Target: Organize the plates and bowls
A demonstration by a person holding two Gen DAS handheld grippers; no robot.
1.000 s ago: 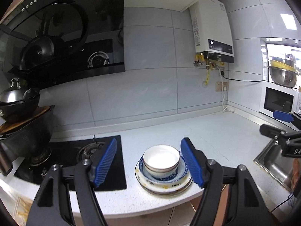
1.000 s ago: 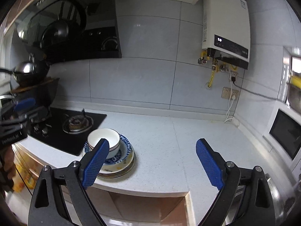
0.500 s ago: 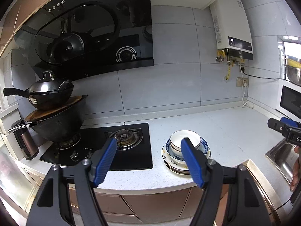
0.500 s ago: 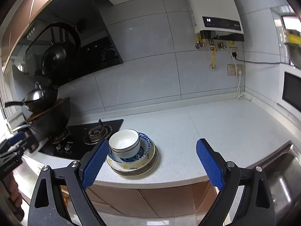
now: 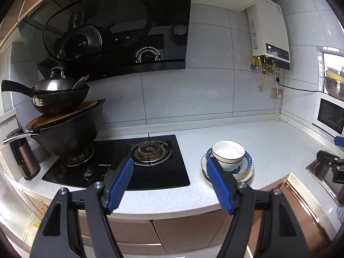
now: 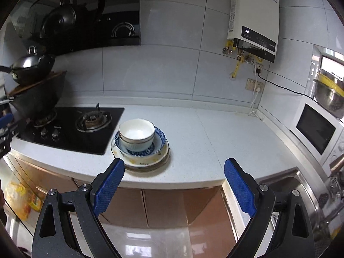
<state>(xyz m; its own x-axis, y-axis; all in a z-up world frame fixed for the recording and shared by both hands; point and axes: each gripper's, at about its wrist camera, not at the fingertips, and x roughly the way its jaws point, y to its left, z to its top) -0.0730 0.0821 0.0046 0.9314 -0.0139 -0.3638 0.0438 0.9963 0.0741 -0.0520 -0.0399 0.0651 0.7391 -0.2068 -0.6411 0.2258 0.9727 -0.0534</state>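
A white bowl (image 5: 228, 153) sits in a blue-patterned bowl (image 5: 245, 165) on stacked plates (image 5: 247, 177) near the counter's front edge, right of the hob. The same stack shows in the right wrist view: white bowl (image 6: 136, 133), blue-patterned bowl (image 6: 160, 138), plates (image 6: 150, 163). My left gripper (image 5: 171, 182) is open and empty, held in front of the counter, its right finger overlapping the stack in view. My right gripper (image 6: 174, 185) is open and empty, back from the counter edge, right of the stack.
A black gas hob (image 5: 120, 161) lies left of the stack, with stacked woks (image 5: 62, 116) on its left burner. A sink (image 6: 301, 195) is at the right, a microwave (image 6: 316, 129) behind it. Cabinet fronts (image 6: 163, 206) run below the counter.
Both grippers have pulled back from the stack and away from the counter. The left view swung left, so the stack now lies at its right finger. Both stay open.
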